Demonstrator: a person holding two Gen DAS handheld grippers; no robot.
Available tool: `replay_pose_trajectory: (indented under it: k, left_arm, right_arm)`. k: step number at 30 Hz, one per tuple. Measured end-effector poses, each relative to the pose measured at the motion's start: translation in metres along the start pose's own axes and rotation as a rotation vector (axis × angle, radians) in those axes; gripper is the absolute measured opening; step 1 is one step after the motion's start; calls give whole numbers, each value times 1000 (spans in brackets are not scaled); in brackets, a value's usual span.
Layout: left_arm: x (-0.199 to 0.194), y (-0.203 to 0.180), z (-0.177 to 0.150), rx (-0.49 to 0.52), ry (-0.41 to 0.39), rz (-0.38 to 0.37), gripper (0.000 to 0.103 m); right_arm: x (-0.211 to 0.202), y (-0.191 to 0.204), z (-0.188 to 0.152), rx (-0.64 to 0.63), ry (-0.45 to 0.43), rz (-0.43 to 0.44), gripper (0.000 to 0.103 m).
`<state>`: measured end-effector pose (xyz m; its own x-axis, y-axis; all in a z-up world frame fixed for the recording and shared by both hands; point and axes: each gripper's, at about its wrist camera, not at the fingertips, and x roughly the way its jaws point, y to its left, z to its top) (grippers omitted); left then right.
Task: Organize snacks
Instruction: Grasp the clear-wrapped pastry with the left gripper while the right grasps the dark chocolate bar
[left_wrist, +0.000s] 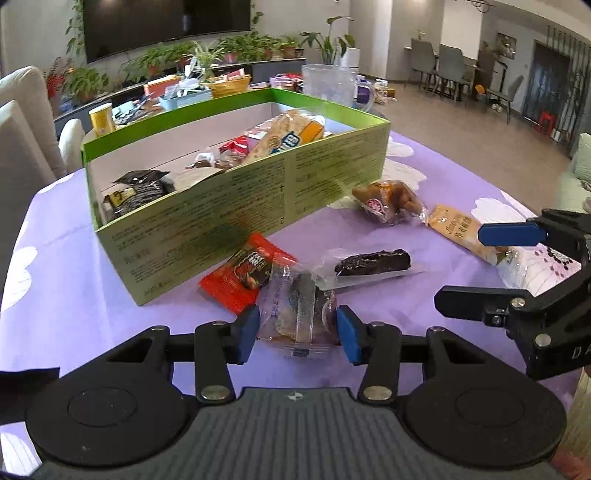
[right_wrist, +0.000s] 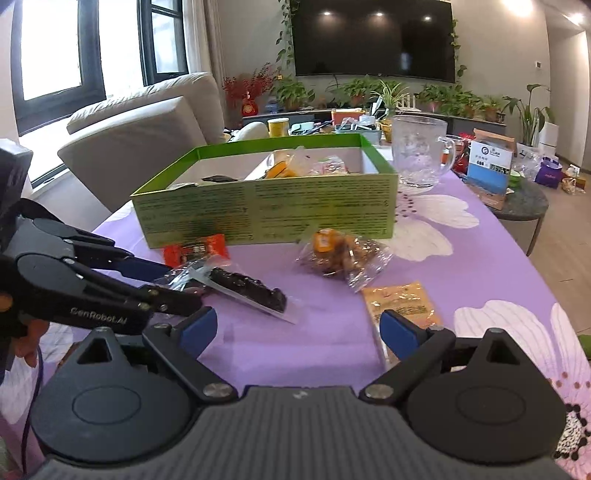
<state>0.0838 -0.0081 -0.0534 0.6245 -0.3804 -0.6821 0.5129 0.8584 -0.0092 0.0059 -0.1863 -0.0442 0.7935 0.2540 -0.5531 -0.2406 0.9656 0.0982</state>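
A green box (left_wrist: 258, 192) holds several snacks on the purple tablecloth; it also shows in the right wrist view (right_wrist: 266, 206). My left gripper (left_wrist: 297, 334) is shut on a clear-wrapped pastry (left_wrist: 299, 314) in front of the box. Beside it lie a red packet (left_wrist: 243, 273), a dark bar in clear wrap (left_wrist: 373, 262), a brown nut bag (left_wrist: 388, 201) and a tan packet (left_wrist: 458, 229). My right gripper (right_wrist: 297, 330) is open and empty, low over the cloth, with the tan packet (right_wrist: 400, 301) at its right finger. The dark bar (right_wrist: 247, 288) lies ahead of it.
A glass pitcher (right_wrist: 419, 155) stands right of the box. A blue and white box (right_wrist: 489, 166) sits on a round side table. Sofa cushions (right_wrist: 140, 140) lie to the left. The table edge (right_wrist: 517, 240) runs along the right.
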Motion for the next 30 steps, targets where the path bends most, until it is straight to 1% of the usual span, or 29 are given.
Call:
replay_pose_trajectory:
  k: [3,5,8,12,17,20,24,26,29,30]
  left_arm:
    - [-6,0,-3,-15,-7,44,42]
    - [-15,3,-9,-35,-21,60,42]
    - [-31,11,-18,-76,-39,80,42]
    - [-43,23,-23,-123,-51,116,42]
    - [-47,32,-27,-159,-64,122,42]
    - [-48,34,-29,-169,-71,117,42]
    - [-50,36,-30,-179,-83,111,42]
    - [-51,38,-30,-185,-89,109,42]
    - [-50,38,-30,-193,-93,110,42]
    - [-50,37,-31,-193,-93,108,42]
  right_arm:
    - [0,5,0,25,4,12,70]
    - [5,9,1,41,8,10,70]
    - [14,18,4,56,22,-12,70]
    - [30,28,12,83,51,-61,70]
    - [46,38,21,95,102,-89,70]
    - [50,40,20,73,124,-106,70]
    - [45,26,13,19,113,-192,70]
    - [40,8,11,32,102,-233,70]
    - [32,-21,11,78,80,-353,70]
    - [29,-27,10,97,73,-378,70]
